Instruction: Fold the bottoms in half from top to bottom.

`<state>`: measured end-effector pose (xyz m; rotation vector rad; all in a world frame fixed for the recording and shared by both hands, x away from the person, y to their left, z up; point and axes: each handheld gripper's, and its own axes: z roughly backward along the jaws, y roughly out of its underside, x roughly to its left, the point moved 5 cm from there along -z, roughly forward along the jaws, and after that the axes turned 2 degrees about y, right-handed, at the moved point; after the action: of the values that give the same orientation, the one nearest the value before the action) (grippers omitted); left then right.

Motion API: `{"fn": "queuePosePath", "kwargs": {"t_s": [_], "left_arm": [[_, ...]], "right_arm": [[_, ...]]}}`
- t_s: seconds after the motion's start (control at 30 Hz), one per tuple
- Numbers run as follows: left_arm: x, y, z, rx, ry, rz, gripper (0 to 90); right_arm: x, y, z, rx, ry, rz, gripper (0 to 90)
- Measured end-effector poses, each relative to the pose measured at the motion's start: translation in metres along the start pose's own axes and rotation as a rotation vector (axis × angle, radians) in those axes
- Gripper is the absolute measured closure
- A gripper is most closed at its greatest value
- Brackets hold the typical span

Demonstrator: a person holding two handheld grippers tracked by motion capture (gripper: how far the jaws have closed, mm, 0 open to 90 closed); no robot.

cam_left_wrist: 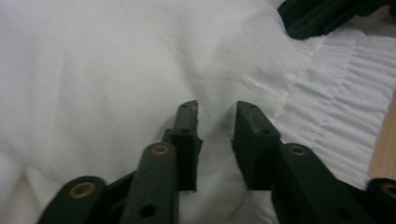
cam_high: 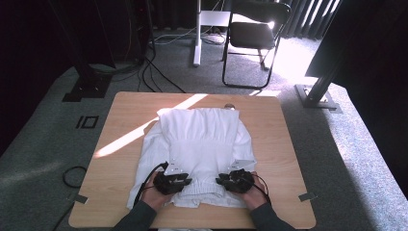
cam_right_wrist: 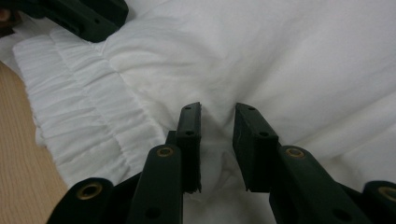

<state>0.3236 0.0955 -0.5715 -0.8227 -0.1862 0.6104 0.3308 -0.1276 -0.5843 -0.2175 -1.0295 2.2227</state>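
A white garment (cam_high: 202, 139) lies folded on the wooden table (cam_high: 125, 110), its gathered hem band (cam_left_wrist: 341, 107) (cam_right_wrist: 79, 107) toward the near edge. My left gripper (cam_high: 184, 182) (cam_left_wrist: 215, 109) rests on the near left part of the cloth, jaws narrowly apart with a fold of white fabric pinched between them. My right gripper (cam_high: 223, 181) (cam_right_wrist: 217, 109) sits on the near right part, jaws equally close, with a bunch of cloth puckered up between the pads. Each gripper view also shows the other gripper farther off, the right gripper (cam_left_wrist: 322, 16) and the left gripper (cam_right_wrist: 79, 16).
Bare wood runs along both sides of the garment and at the far edge. On the floor beyond stand a black chair (cam_high: 257, 33), a white desk leg (cam_high: 197, 33) and a black stand foot (cam_high: 320, 91). A cable loop (cam_high: 72, 175) lies on the carpet at the left.
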Motion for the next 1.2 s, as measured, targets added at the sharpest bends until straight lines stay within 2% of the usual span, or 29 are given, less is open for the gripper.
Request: {"fn": "queuePosePath", "kwargs": {"t_s": [0.07,0.1,0.2,0.3,0.37,0.47,0.5,0.53,0.57,0.6,0.63,0.7,0.73,0.77,0.8,0.9,1.03,1.2], "left_arm": [[0.007,-0.007,0.006,-0.009,-0.038,-0.001,62.0],[0.012,-0.013,0.011,-0.020,-0.067,-0.006,60.3],[0.035,-0.033,0.024,-0.078,-0.145,0.006,57.4],[0.063,-0.054,0.026,-0.117,-0.210,0.044,55.9],[0.082,-0.064,0.021,-0.121,-0.241,0.070,55.7],[0.107,-0.069,0.001,-0.098,-0.263,0.117,55.5],[0.113,-0.068,-0.007,-0.080,-0.262,0.132,55.5],[0.118,-0.065,-0.015,-0.055,-0.267,0.145,55.5],[0.122,-0.061,-0.022,-0.035,-0.264,0.155,55.5],[0.124,-0.056,-0.029,-0.015,-0.259,0.165,55.5],[0.125,-0.052,-0.034,0.000,-0.256,0.164,55.4],[0.124,-0.046,-0.037,-0.007,-0.249,0.169,54.8],[0.124,-0.046,-0.037,-0.007,-0.249,0.169,54.8],[0.123,-0.039,-0.035,-0.024,-0.234,0.187,54.8],[0.121,-0.036,-0.034,-0.030,-0.223,0.195,54.8],[0.111,-0.029,-0.030,-0.034,-0.200,0.199,54.8],[0.090,-0.018,-0.023,-0.035,-0.182,0.167,54.7],[0.064,-0.004,-0.014,-0.044,-0.160,0.148,54.4]], "right_arm": [[0.000,-0.003,0.001,0.018,0.007,0.018,70.2],[-0.001,-0.007,0.003,0.012,0.021,0.032,66.3],[-0.012,-0.026,0.012,-0.065,0.076,0.016,54.5],[-0.035,-0.050,0.014,-0.117,0.137,-0.022,49.1],[-0.051,-0.065,0.009,-0.125,0.168,-0.049,46.8],[-0.073,-0.085,-0.008,-0.109,0.220,-0.071,45.8],[-0.079,-0.089,-0.015,-0.097,0.233,-0.081,45.8],[-0.089,-0.092,-0.030,-0.067,0.263,-0.094,45.5],[-0.089,-0.092,-0.030,-0.067,0.263,-0.094,45.5],[-0.093,-0.091,-0.037,-0.045,0.270,-0.100,45.4],[-0.097,-0.089,-0.044,-0.023,0.269,-0.108,44.6],[-0.099,-0.080,-0.055,0.008,0.273,-0.119,43.9],[-0.099,-0.080,-0.055,0.008,0.273,-0.119,43.9],[-0.099,-0.077,-0.058,0.016,0.268,-0.123,43.8],[-0.096,-0.069,-0.058,-0.016,0.264,-0.125,43.9],[-0.089,-0.061,-0.052,-0.015,0.250,-0.117,43.9],[-0.073,-0.046,-0.041,-0.027,0.252,-0.101,43.9],[-0.054,-0.027,-0.027,-0.033,0.250,-0.094,44.0]]}}
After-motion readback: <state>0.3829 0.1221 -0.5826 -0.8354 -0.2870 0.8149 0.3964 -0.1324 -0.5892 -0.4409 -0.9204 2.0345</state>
